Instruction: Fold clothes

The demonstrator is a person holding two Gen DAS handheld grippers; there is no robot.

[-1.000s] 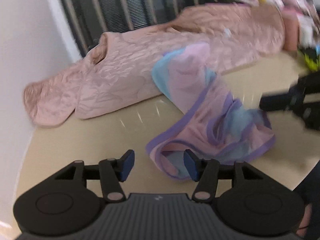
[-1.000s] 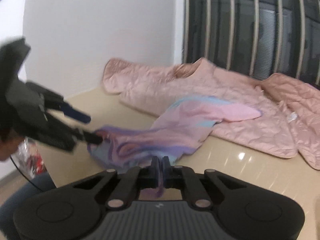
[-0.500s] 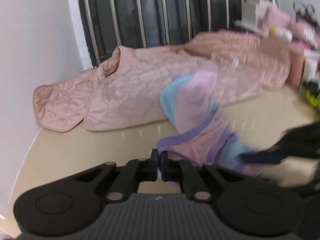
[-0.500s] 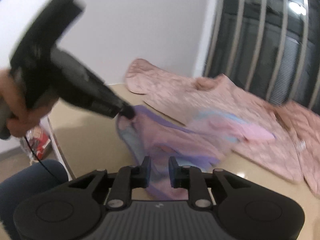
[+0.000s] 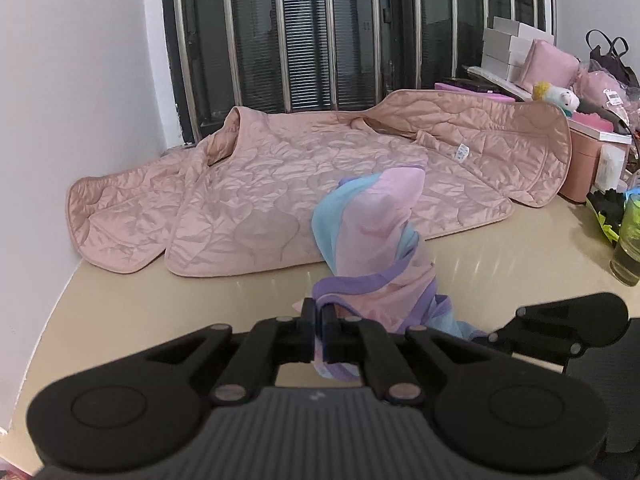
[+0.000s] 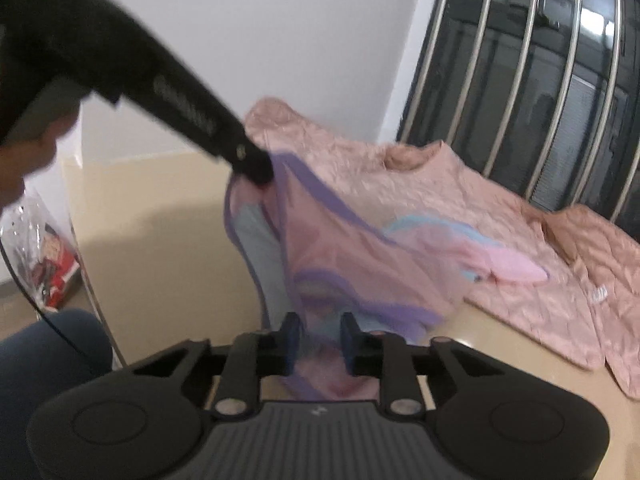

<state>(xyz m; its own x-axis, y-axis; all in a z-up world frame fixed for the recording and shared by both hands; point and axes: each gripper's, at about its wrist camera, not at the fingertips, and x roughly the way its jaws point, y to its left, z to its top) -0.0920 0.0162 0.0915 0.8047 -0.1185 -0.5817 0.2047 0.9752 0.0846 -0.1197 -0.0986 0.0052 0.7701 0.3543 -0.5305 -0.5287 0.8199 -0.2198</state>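
A thin pink, light-blue and purple-trimmed garment point(image 5: 376, 240) hangs lifted off the beige table, its far end still lying on a pink quilted jacket point(image 5: 280, 184). My left gripper point(image 5: 319, 332) is shut on the garment's purple hem; in the right wrist view it shows as a dark arm pinching the hem point(image 6: 256, 168). My right gripper point(image 6: 318, 340) is open, its blue-padded fingers apart with the garment point(image 6: 352, 256) hanging between them. The right gripper's body shows at the lower right of the left wrist view point(image 5: 560, 332).
The quilted jacket point(image 6: 460, 196) is spread along the back of the table point(image 5: 140, 320) under a barred window. Boxes, pink bags, a plush toy point(image 5: 556, 98) and a green bottle point(image 5: 630, 240) crowd the right end. A wall stands to the left.
My left gripper closed on the garment's hem and lifted it. My right gripper, shut on the garment a second ago, has opened and let go of it.
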